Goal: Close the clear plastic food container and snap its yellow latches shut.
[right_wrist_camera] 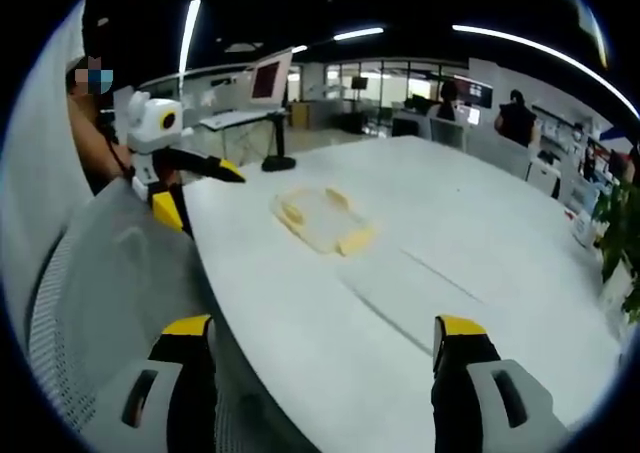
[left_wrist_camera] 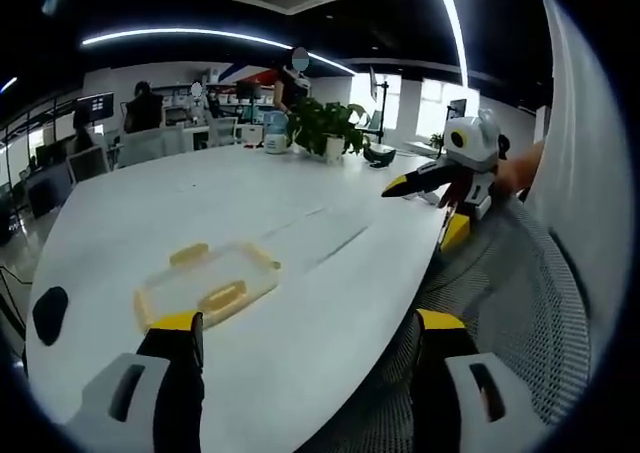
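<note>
The clear plastic container (left_wrist_camera: 205, 283) with yellow latches lies flat on the white table (left_wrist_camera: 200, 203), just beyond my left gripper (left_wrist_camera: 310, 325), which is open and holds nothing. In the right gripper view the container (right_wrist_camera: 322, 218) lies mid-table, well ahead of my right gripper (right_wrist_camera: 322, 328), which is open and empty too. Each gripper also appears in the other's view, held over the table edge: the right gripper (left_wrist_camera: 425, 211) with a hand behind it, and the left gripper (right_wrist_camera: 205, 195). I cannot tell whether the lid is pressed down.
A grey mesh chair back (left_wrist_camera: 520, 303) (right_wrist_camera: 110, 273) stands between the grippers at the table's near edge. A black object (left_wrist_camera: 50, 313) sits at the table's left edge. Potted plants (left_wrist_camera: 325, 123) stand at the far end, a monitor (right_wrist_camera: 270, 83) behind, and people at desks.
</note>
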The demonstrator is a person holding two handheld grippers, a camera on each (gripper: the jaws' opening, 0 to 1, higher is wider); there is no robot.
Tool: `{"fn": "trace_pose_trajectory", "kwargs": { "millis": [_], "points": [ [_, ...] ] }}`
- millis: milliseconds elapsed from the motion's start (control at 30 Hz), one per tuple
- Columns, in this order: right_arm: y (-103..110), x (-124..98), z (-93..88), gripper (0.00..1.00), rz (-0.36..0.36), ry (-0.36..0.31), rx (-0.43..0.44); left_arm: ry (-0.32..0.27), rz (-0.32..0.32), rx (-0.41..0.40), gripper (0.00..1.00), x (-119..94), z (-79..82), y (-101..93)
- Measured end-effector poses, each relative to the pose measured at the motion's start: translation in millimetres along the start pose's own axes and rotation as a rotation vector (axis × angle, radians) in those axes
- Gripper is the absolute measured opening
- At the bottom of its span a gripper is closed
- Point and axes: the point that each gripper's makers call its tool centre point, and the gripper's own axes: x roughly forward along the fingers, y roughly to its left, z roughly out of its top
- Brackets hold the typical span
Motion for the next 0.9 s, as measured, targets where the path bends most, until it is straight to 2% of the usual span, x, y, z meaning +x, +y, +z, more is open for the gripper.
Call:
{"fn": "trace_pose_trajectory", "kwargs": {
  "millis": [67, 233, 333, 500, 900],
  "points": [
    [0, 1, 3.5, 0.90, 0.003, -0.003, -0.008, -0.013, 0.002, -0.013, 0.87, -1, 2.8, 2.1],
    [-1, 6, 9.9, 0.88, 0.011, 0.002, -0.028, -0.001, -0.015, 0.006, 0.87, 1, 2.5, 1.7],
    [-2, 8, 7.7, 0.88, 0.012, 0.024, -0.044, 0.003, -0.025, 0.019, 0.87, 3, 2.6, 0.9],
    [-2, 12, 9.9, 0.87, 0.019, 0.022, -0.046, 0.003, -0.031, 0.016, 0.86, 5, 2.9, 4.4],
    [4, 33, 17.8, 0.81, 0.060, 0.041, -0.093, 0.023, -0.038, 0.031, 0.83, 6, -1.1, 15.4]
  ]
}}
